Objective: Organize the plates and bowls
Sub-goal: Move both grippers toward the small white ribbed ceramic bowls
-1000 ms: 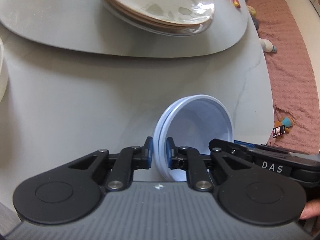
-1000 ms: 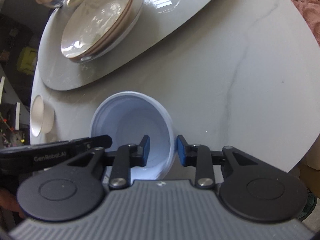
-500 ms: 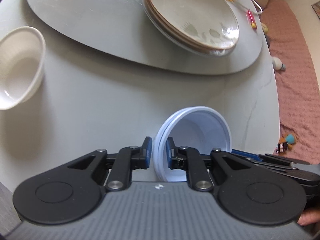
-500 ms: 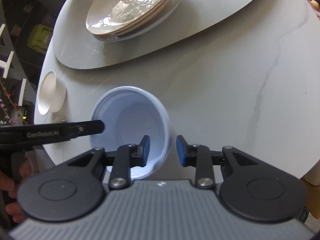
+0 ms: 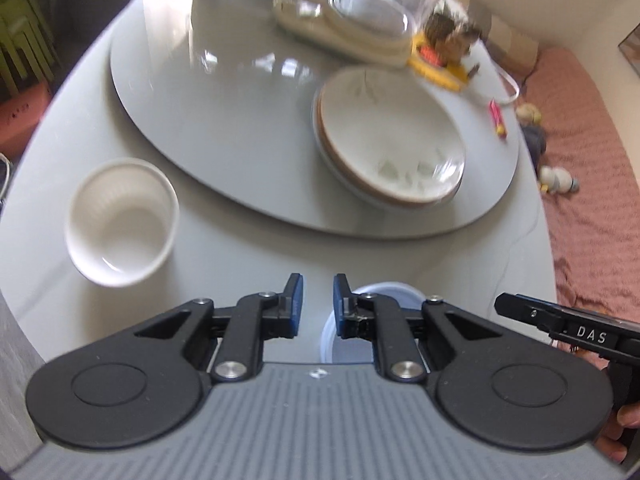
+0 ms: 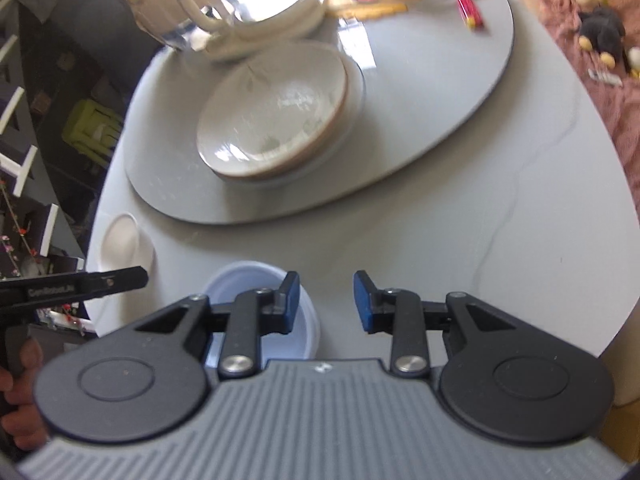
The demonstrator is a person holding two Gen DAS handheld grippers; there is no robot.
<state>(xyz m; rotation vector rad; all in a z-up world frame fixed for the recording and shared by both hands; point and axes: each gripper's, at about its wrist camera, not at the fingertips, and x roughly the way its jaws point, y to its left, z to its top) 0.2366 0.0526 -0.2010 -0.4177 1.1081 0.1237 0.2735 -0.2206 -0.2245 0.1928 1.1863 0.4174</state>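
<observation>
Both grippers are now letting go of the blue bowl [image 6: 256, 280]: left gripper [image 5: 317, 300] and right gripper [image 6: 326, 300] are spread, holding nothing. It is sitting near the desk [image 6: 500, 240] edge, white bowl [image 5: 120, 220] to its left, stacked plates [image 5: 392, 152] on the turntable [image 5: 200, 120].

We see the blue bowl [image 5: 384, 292] mostly hidden behind the left tool [image 5: 317, 300]; items at the worktop's [image 5: 240, 256] far end are too blurred to name
</observation>
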